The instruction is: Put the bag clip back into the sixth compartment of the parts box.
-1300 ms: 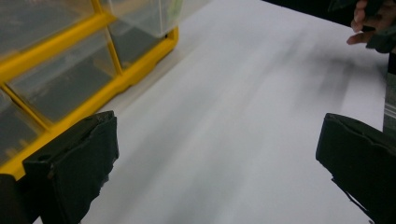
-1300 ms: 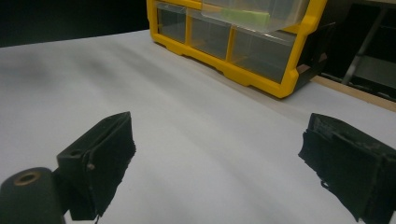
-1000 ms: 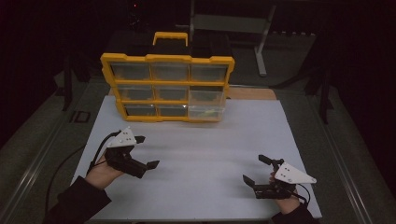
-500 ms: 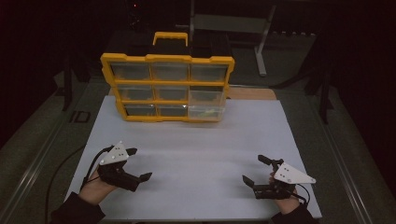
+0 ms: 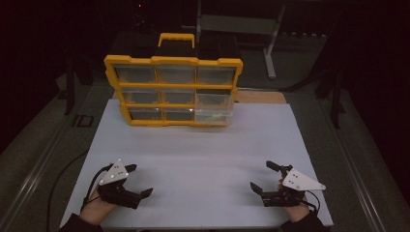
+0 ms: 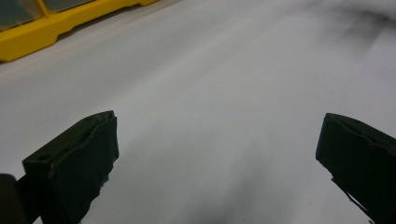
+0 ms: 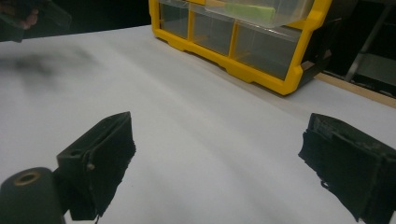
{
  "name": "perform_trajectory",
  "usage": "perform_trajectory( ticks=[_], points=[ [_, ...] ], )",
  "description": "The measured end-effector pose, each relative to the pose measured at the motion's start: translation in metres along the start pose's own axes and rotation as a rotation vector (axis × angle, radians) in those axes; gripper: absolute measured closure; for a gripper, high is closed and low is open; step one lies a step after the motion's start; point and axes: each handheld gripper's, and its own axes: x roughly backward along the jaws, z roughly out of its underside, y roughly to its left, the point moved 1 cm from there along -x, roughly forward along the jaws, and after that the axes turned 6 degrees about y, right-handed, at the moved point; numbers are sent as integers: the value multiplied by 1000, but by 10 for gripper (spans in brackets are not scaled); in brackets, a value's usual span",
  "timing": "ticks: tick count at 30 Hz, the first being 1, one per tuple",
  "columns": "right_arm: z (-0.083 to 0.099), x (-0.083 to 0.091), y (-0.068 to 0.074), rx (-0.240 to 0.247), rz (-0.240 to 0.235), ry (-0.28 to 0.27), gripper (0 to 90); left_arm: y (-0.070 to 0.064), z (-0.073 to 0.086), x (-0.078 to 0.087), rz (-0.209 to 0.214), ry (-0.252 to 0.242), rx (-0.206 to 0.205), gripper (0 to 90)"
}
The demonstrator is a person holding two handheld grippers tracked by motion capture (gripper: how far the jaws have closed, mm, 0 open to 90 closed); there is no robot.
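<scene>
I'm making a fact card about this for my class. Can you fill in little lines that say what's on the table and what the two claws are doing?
Table cover: white sheet
Big thing: yellow drawer box, standing upright at the far end of the sheet
Drawers: clear fronts, three rows; the bottom right drawer is pulled out a bit with something yellow-green inside
Handle: yellow, on top of the box
Left claw: open, holding nothing, near corner of the sheet
Right claw: open, holding nothing, other near corner
Distance: both claws far from the box

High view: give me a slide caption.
Both grippers, left and right, open on white table before yellow drawer organizer.
</scene>
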Motion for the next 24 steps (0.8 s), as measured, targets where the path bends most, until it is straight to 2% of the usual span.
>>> perform_trajectory(
  ticks=[2,6,9,14,22,24],
  points=[
    [0,0,0,-1,-1,-1,91,0,3,-1,-5,-5,15,0],
    [0,-1,0,0,-4,0,91,1,8,-5,-52,8,30,0],
    [0,-1,1,3,-6,1,91,2,10,-7,-77,-16,54,0],
    [1,-1,0,1,-7,4,91,6,16,-11,-116,-15,102,0],
    [3,-3,1,1,-12,12,91,11,25,-12,-224,-32,162,0],
    [3,-3,2,3,-13,13,91,12,25,-10,-232,-44,166,0]
  ],
)
